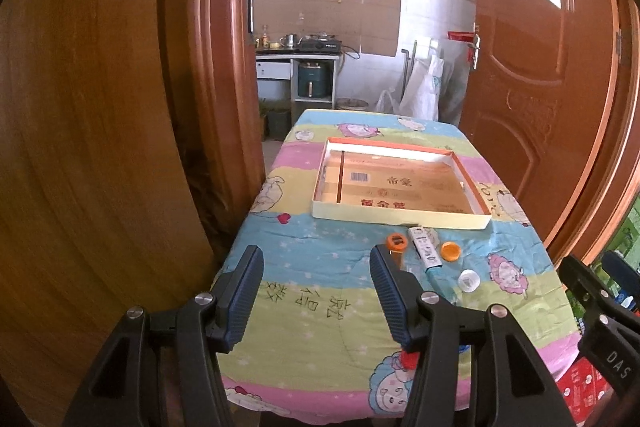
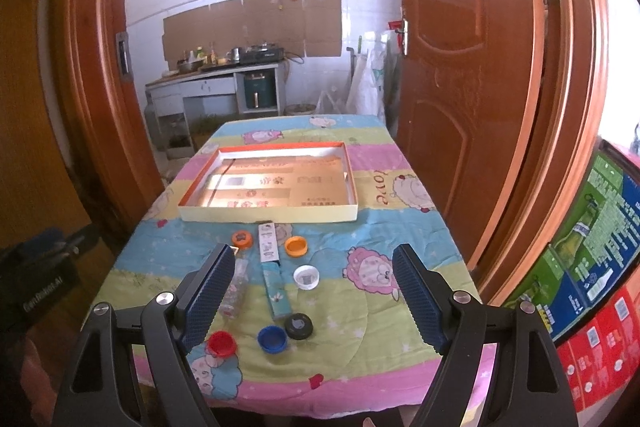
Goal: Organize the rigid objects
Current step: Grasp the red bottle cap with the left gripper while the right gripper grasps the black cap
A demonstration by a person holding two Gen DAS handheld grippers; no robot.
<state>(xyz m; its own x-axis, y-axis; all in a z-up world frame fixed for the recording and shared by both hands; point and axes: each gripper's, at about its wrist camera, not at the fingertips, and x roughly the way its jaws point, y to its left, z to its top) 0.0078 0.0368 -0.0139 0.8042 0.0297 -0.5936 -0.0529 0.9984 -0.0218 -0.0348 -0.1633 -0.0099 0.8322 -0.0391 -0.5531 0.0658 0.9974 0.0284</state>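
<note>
A shallow open cardboard box point(image 1: 400, 217) point(image 2: 268, 213) lies on the quilt-covered table. In front of it lie bottle caps: orange with a dark top point(image 2: 242, 239) point(image 1: 396, 241), plain orange point(image 2: 296, 246) point(image 1: 450, 251), white point(image 2: 306, 277) point(image 1: 469, 281), black point(image 2: 299, 325), blue point(image 2: 272, 339) and red point(image 2: 221, 343). A long teal and white carton point(image 2: 273, 279) point(image 1: 426, 249) lies among them, and a clear small bottle point(image 2: 236, 291) lies beside it. My left gripper point(image 1: 316, 303) is open and empty above the table's front left. My right gripper point(image 2: 312, 301) is open and empty above the caps.
The table point(image 2: 360, 359) stands in a doorway with brown doors point(image 2: 460, 75) on both sides. Coloured cartons point(image 2: 592, 255) are stacked to the right. A kitchen counter point(image 2: 224, 75) stands behind. The right gripper's body point(image 1: 600, 327) shows at the left wrist view's right edge.
</note>
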